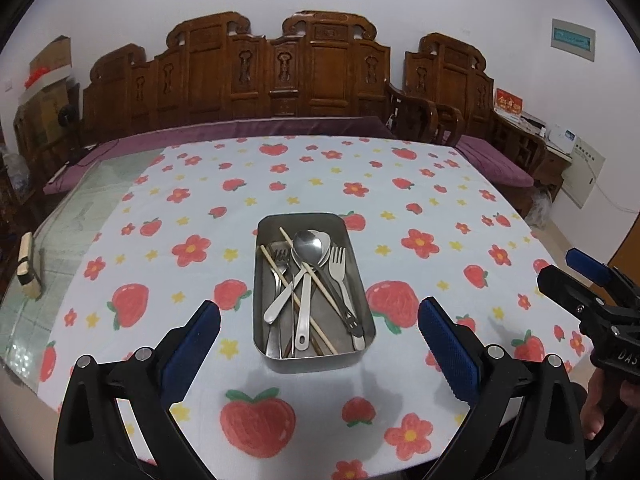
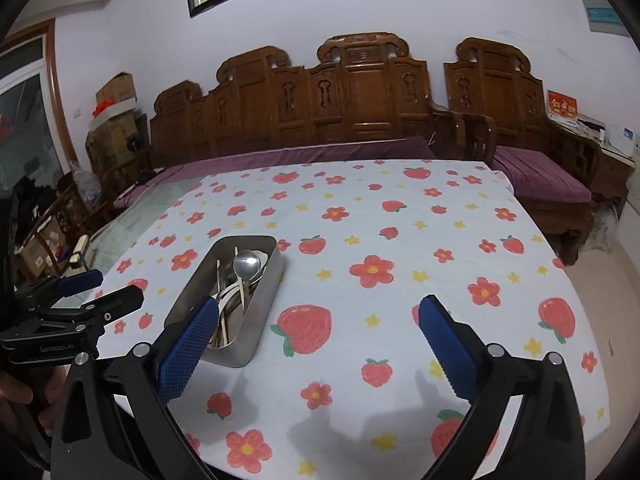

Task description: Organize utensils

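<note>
Strawberry-and-flower cloth (image 1: 280,184) covers the desk, and nearest the cameras both pairs of fingers are spread wide with nothing between them. The left gripper (image 1: 320,336) hovers low over the near edge, squarely facing the metal tray (image 1: 362,280); the right gripper (image 2: 320,336) hangs over bare cloth to the tray's right, and its left finger overlaps the tray's near corner in its own view.

Just beyond the left fingers, all the utensils lie inside the tray in a crossed heap: a white spoon (image 1: 303,312), a white fork (image 1: 340,268), a steel spoon (image 1: 307,245), a dark steel fork (image 1: 280,264) and a pair of chopsticks (image 1: 304,280) running diagonally over the pile. No utensil lies on the cloth.

That scene fits two readings: cutlery gathered into the tray as the task wants, or a jumble waiting to be sorted out of it. The pictures do not settle which.

If anything is lifted from here, I judge the topmost piece the safest choice, gripped across a handle where it stands clear of its neighbours, then raised straight up so the crossed chopsticks are not dragged along. Steel handles look slippery; a firm central bite should help.

Farther back stand a carved wooden bench (image 1: 312,72) with purple cushions and a pale wall.
</note>
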Available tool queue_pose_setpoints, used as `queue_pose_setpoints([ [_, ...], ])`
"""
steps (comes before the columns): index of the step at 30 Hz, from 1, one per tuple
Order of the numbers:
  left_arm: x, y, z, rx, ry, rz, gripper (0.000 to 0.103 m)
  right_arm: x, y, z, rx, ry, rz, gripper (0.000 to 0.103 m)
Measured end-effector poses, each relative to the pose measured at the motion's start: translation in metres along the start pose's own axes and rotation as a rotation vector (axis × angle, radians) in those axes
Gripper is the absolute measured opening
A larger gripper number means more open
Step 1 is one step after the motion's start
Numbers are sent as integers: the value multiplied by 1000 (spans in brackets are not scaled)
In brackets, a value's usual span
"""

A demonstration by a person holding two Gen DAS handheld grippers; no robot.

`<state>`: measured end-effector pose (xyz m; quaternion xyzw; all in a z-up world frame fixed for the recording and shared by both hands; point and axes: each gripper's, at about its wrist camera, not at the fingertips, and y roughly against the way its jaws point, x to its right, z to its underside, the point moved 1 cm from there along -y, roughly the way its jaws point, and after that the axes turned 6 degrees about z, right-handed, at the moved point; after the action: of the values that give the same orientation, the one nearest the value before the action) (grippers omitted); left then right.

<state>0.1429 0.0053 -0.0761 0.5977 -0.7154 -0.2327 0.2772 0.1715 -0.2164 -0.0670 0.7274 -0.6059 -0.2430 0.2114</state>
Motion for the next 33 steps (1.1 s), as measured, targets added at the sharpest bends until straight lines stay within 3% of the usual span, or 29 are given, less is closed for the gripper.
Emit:
queue_pose_setpoints([
  [19, 37, 108, -24, 249, -52, -32, 95, -3, 116, -32, 272, 40, 31, 100],
  [33, 41, 121, -23, 264, -49, -32, 95, -8, 135, -32, 298, 46, 24, 100],
])
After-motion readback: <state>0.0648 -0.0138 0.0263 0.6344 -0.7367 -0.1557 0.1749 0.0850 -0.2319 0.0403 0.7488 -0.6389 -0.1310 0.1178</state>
